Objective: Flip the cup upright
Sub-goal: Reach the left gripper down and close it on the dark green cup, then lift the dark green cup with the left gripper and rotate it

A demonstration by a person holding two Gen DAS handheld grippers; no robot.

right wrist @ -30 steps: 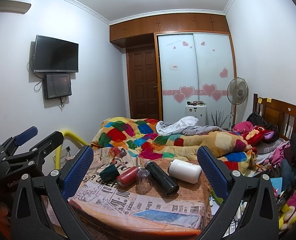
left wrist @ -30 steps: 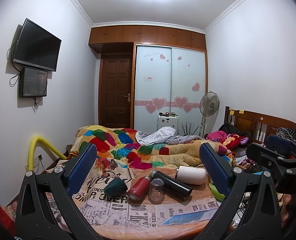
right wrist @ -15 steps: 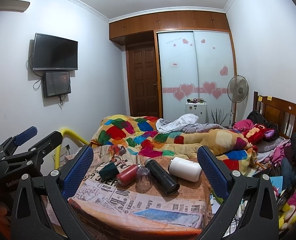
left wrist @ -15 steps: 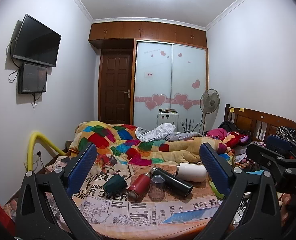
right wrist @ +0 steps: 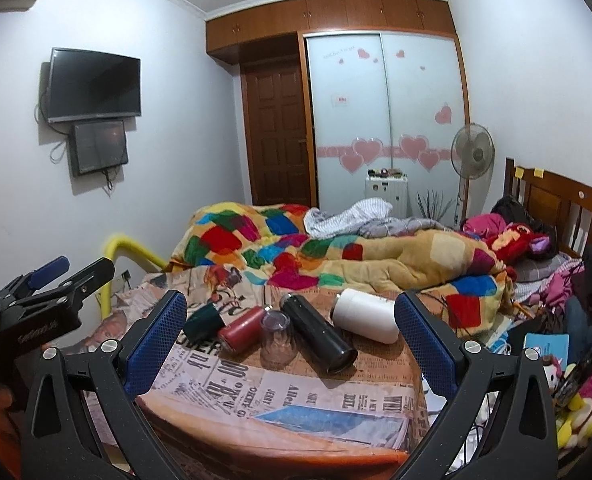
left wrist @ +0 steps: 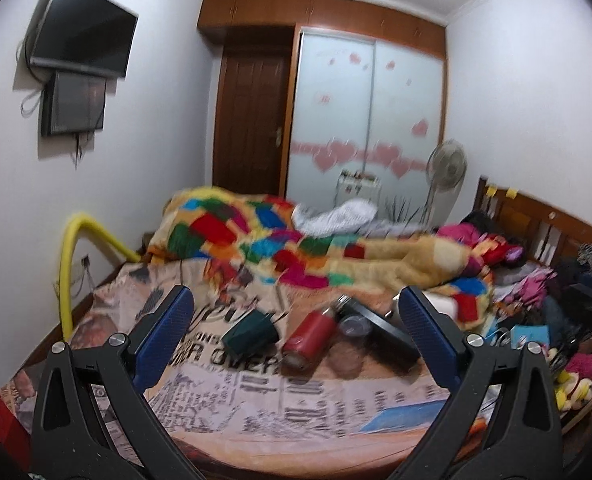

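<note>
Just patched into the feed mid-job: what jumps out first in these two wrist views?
A row of vessels lies on the newspaper-print cloth: dark green cup, red bottle, clear cup standing mouth-down, black flask, white tumbler. Behind them the patchwork blanket sprawls over the bed. Both tongs, left and right, stand open, short of the row.

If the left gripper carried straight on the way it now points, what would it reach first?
Probably the red bottle, lying on its side roughly midway between the open jaws of the left gripper; the dark green cup lies just left of that line. The blur makes depth uncertain.
</note>
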